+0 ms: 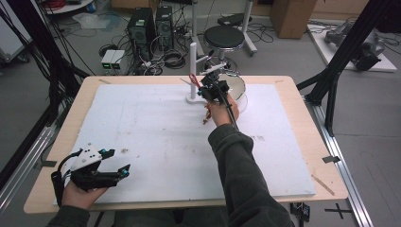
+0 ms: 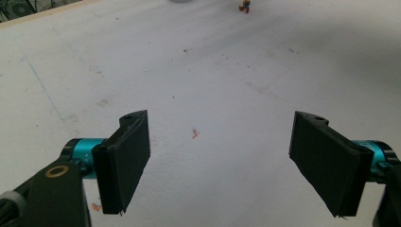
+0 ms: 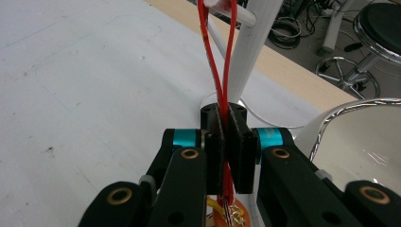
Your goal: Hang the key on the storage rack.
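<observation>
A white peg stand [image 1: 193, 71] rises at the far middle of the white foam board [image 1: 156, 137]. A red cord loop [image 3: 218, 61] hangs over one of its pegs [image 3: 239, 14], beside the post [image 3: 253, 47]. My right gripper [image 3: 229, 113] is shut on both strands of the cord just below the peg. A small orange and yellow charm [image 3: 227, 213] dangles from the cord under the jaws, also seen as the charm [image 1: 206, 116] near the wrist. My left gripper [image 1: 118, 161] rests at the board's near left corner, open with nothing between its fingers [image 2: 125, 161].
A white bowl with a shiny rim [image 1: 240, 90] stands right behind the right gripper [image 1: 212, 87], close to the stand's base [image 1: 192, 99]. The wooden table edge [image 1: 302, 109] frames the board. A stool [image 1: 223, 37] and computer cases [image 1: 151, 26] stand on the floor beyond.
</observation>
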`<state>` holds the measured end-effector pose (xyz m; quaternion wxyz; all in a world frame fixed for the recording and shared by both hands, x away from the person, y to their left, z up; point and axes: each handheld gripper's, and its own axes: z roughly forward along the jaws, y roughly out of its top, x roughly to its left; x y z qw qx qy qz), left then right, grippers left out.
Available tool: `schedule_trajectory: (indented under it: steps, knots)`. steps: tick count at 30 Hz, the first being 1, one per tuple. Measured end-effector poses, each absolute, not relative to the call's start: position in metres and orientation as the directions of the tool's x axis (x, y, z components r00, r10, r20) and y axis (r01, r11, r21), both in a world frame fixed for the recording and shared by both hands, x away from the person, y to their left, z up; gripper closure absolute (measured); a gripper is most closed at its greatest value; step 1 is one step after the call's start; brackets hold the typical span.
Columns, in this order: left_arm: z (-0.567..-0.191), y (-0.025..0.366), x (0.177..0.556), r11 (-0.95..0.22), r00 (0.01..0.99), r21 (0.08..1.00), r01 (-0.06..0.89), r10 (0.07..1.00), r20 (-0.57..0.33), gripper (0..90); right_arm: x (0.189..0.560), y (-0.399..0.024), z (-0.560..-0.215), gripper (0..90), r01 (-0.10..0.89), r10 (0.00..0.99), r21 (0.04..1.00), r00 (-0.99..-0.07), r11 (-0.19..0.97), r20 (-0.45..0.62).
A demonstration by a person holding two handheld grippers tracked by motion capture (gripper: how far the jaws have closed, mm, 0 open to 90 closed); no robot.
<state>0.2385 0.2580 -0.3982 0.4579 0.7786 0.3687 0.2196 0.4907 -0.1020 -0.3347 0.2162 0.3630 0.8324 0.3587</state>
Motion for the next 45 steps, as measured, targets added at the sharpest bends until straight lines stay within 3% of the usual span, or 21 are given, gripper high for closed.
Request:
schedule_trajectory:
  steps: [27,45]
  knots:
    - [-0.398,0.258,0.239,-0.309,0.632,0.875,0.374,0.775,0.004,21.7,0.504,-0.095,-0.350,85.5,0.484,0.763,0.735,-0.642,0.475,-0.070]
    - [-0.398,0.256,0.240,-0.313,0.632,0.874,0.372,0.775,0.008,21.7,0.500,-0.112,-0.339,73.7,0.474,0.754,0.785,-0.657,0.398,0.014]
